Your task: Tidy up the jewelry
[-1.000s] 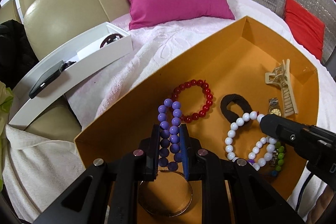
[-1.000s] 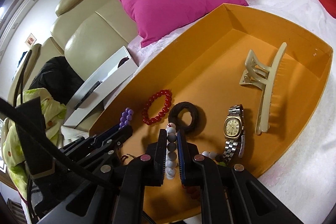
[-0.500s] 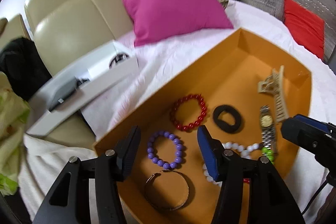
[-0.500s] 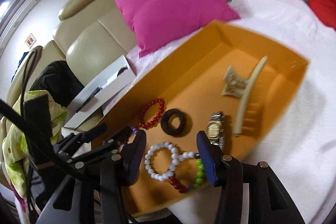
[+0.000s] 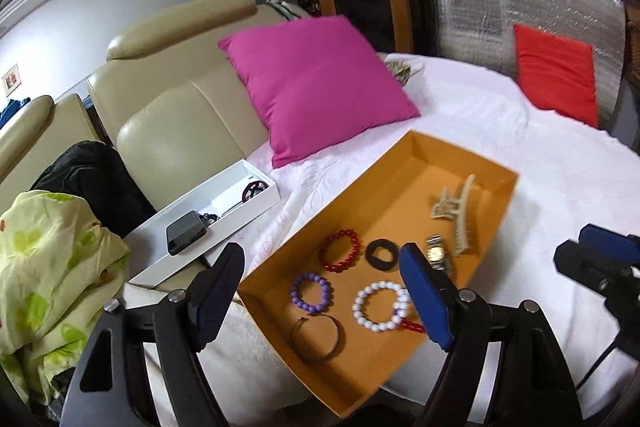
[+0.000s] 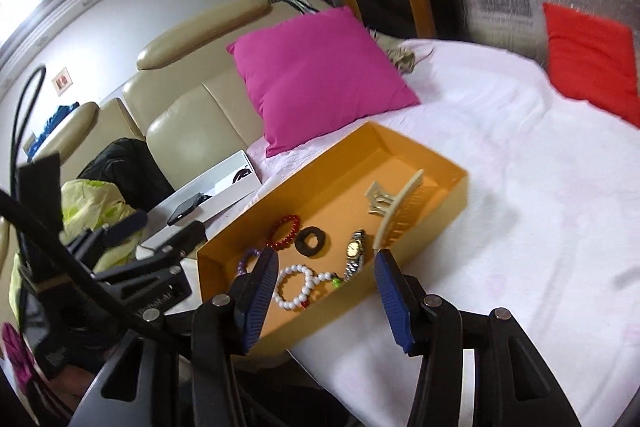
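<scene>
An orange tray (image 5: 360, 183) (image 6: 424, 239) lies on the white bed cover. Inside it rest a purple bead bracelet (image 5: 311, 293), a white bead bracelet (image 5: 380, 307) (image 6: 294, 287), a red bead bracelet (image 5: 341, 250) (image 6: 283, 231), a black hair tie (image 5: 383, 254) (image 6: 311, 241), a thin bangle (image 5: 316, 337), a watch (image 5: 436, 255) (image 6: 354, 254) and a beige claw clip (image 5: 456, 213) (image 6: 394, 211). My left gripper (image 5: 322, 289) hovers above the tray, jaws opening, nothing between them. My right gripper (image 6: 326, 293) hangs open and empty over the tray's near edge.
A white box (image 5: 208, 223) holding a phone (image 5: 185, 231) sits left of the tray. A pink cushion (image 5: 316, 83) leans on the beige headboard (image 5: 184, 123). A red cushion (image 5: 556, 75) lies far right. Green patterned cloth (image 5: 52, 267) is bunched at the left.
Both grippers let go of their bracelets, purple on the left and white on the right, opened and rose back from the tray. The bracelets now lie flat inside it.
</scene>
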A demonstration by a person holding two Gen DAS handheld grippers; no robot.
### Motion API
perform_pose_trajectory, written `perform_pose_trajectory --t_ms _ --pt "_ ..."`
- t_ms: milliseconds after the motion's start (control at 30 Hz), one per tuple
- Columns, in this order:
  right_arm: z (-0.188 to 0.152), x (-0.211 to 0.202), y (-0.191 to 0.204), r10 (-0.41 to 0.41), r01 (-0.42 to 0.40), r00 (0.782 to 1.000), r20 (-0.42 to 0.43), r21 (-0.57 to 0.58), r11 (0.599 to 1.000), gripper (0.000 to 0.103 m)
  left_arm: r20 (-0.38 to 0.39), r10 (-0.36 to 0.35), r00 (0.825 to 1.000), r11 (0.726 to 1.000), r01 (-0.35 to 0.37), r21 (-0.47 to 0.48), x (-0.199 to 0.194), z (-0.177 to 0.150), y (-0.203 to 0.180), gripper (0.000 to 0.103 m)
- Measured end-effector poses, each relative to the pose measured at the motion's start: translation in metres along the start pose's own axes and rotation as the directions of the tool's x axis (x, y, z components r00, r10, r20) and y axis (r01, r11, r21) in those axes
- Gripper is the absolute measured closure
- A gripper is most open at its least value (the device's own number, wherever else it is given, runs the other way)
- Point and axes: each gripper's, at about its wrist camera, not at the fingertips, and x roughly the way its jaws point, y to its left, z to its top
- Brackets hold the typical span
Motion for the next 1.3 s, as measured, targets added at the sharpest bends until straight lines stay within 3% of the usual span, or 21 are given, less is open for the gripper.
perform_pose_trajectory --t_ms 200,500,1300 --pt "-0.009 -0.054 0.01 -0.039 0.041 0.998 0.059 -0.037 0.998 0.044 0.043 0.007 0.999 1.0 -0.006 -0.024 -0.046 0.002 -0.003 0.019" --pt "-0.019 -0.1 0.027 -0.046 0.054 0.994 0.101 -0.071 0.996 0.041 0.07 0.015 0.997 0.999 -0.013 -0.039 -0.089 -0.005 0.001 0.019" --pt "-0.04 -0.114 0.064 -0.069 0.078 0.992 0.107 -0.082 0.994 0.041 0.095 0.027 0.995 0.999 -0.023 -0.045 -0.116 -0.023 0.023 0.019"
